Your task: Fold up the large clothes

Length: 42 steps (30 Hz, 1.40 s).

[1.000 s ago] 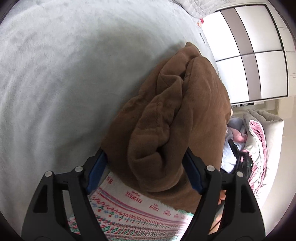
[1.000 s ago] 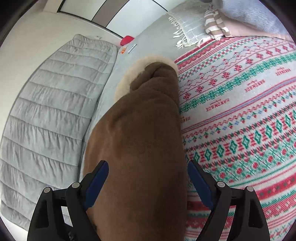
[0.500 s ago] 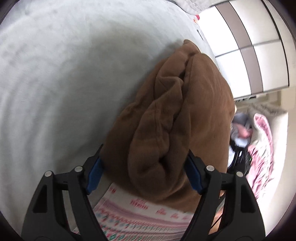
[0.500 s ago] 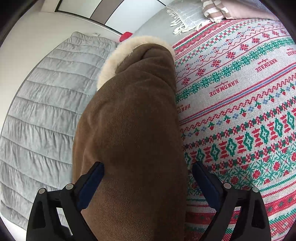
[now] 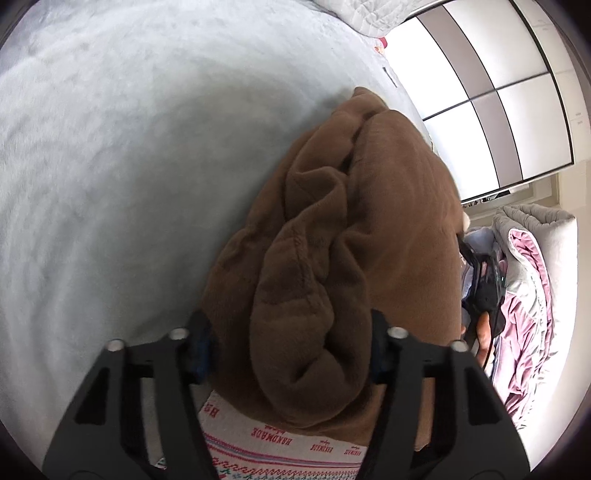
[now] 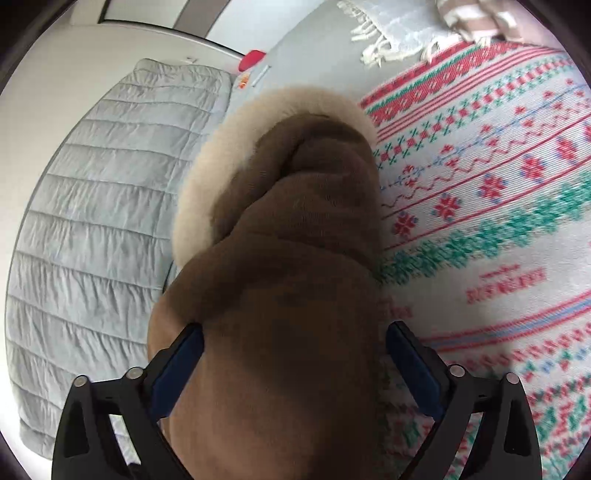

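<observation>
Pale grey plush bedding (image 5: 122, 155) noted across most of the left wrist view, with white and grey panelled wardrobe doors (image 5: 476, 85) at the upper right and a grey and pink quilt (image 5: 532, 280) heaped below them. Patterned red, green and white knit blanket (image 6: 491, 206) seen spread at the right of the right wrist view, marked "HANDMADE"; grey quilted cover (image 6: 96, 229) lying at the left, fringed pale throw (image 6: 391, 33) at the top, small red item (image 6: 252, 59) near the far edge. Brown fleece garment (image 5: 343, 236) found bunched in thick folds on the bedding, its near end overlapping the knit blanket; cream fur trim (image 6: 221, 155) visible around its far end in the right wrist view. Left gripper (image 5: 288, 347) observed with jaws just closing, both blue pads pressed into the sides of the bundled brown fabric, clamped on it. Right gripper (image 6: 293, 369) observed with jaws just opening, spread wide to either side of the same garment, fabric filling the gap; right-hand pad standing clear of the cloth, left-hand pad at its edge, no squeeze evident. Right wrist view blurred at the lower right.
</observation>
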Motion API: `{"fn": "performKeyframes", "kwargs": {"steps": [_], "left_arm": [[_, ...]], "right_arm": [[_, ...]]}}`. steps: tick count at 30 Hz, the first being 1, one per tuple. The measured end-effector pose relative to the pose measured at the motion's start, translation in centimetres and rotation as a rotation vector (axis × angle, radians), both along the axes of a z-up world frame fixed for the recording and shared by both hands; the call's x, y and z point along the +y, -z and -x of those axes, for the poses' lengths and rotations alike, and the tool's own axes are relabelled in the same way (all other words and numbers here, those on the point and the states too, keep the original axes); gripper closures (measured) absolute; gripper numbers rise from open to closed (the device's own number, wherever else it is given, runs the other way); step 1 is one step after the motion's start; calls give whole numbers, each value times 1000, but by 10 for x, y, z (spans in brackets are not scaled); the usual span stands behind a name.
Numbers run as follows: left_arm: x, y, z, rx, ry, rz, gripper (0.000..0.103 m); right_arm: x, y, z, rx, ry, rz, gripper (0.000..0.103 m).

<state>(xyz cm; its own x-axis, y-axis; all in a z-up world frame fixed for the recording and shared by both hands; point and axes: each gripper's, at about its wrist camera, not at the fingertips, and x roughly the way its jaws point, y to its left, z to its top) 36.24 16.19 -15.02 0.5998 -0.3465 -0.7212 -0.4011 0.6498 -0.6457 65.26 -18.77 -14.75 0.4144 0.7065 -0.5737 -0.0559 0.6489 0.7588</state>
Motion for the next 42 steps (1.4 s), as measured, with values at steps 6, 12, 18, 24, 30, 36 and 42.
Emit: {"fn": "performKeyframes", "kwargs": {"steps": [6, 12, 18, 24, 30, 36, 42], "left_arm": [[-10, -23, -4, -27, 20, -92, 65], [-10, -62, 1, -134, 20, -243, 69], [47, -108, 1, -287, -57, -275, 70], [124, -136, -7, -368, -168, -370, 69], [189, -33, -39, -146, -243, -268, 59], [192, -32, -41, -178, -260, -248, 51], [200, -54, -28, -158, -333, -259, 47]], "right_arm": [[22, -33, 14, -91, -18, 203, 51], [43, -74, 40, -226, 11, 323, 65], [80, -126, 50, -387, 1, 245, 68], [143, -147, 41, -499, -26, 93, 68], [216, -50, -21, -233, -82, 88, 58], [201, -12, -34, -123, -30, 8, 39], [158, -66, 9, -211, 10, 122, 36]]}}
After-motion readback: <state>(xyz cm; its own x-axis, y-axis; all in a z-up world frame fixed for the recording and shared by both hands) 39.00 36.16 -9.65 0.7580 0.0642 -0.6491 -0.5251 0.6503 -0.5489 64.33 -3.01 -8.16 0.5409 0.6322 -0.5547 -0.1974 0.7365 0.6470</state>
